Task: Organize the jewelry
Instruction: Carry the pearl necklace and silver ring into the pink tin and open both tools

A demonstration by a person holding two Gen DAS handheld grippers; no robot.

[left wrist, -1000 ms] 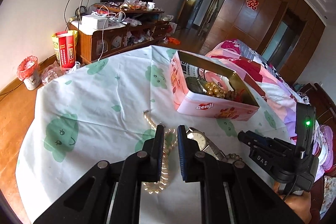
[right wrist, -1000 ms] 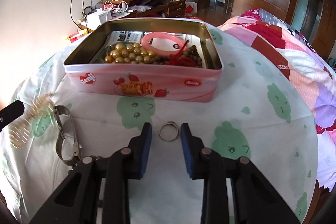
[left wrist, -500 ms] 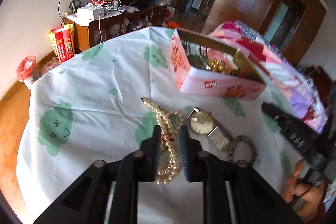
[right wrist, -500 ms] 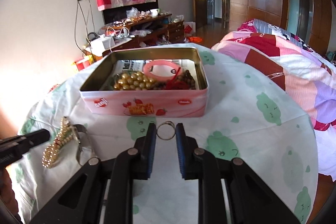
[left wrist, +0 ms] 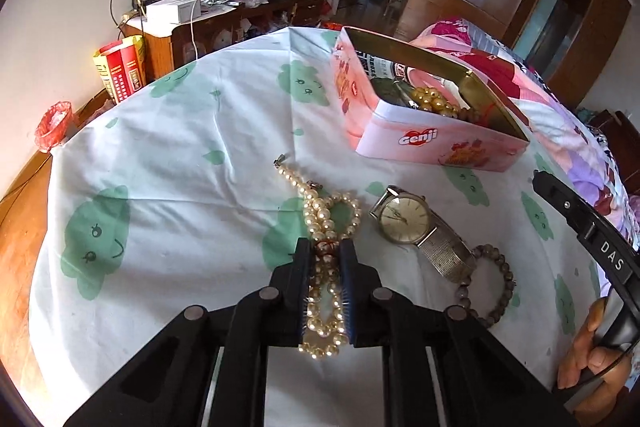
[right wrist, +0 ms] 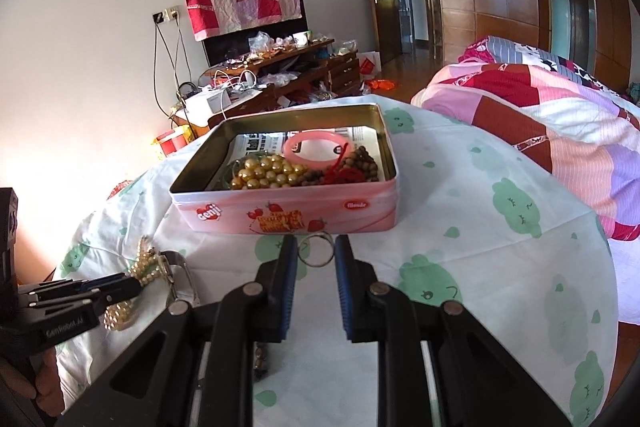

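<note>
**Left to right, items on the patterned cloth**

1. Pearl necklace [left wrist: 320,223]: lies bunched on the cloth, near the middle of the left wrist view. The left gripper [left wrist: 325,251] has come down onto it; its jaws opened a little and have just been closing again, and now stand narrow with the strands pinched between the pads. Judged: the pick-up is made, the lift is due.

2. Wristwatch [left wrist: 404,217]: gold dial, mesh strap, just right of the pearls, untouched.

3. Bead bracelet [left wrist: 490,283]: touching the end of the watch strap, untouched.

4. Ring [right wrist: 316,250]: a thin metal band, held upright between the narrow jaws of the right gripper [right wrist: 316,251]. A second ago it lay flat on the cloth between wider jaws; it now appears raised clear, just in front of the tin. Judged: ready to go in.

5. Tin [right wrist: 288,213]: pink, open, already holding gold beads, a pink bangle, brown beads and red cord over printed paper.

**Writing:** "Genji" on the tin's wall; a red oval label, too small to read. "DAS" on the right tool's body; "GenRobot.AI", apparently, on the left.
</note>
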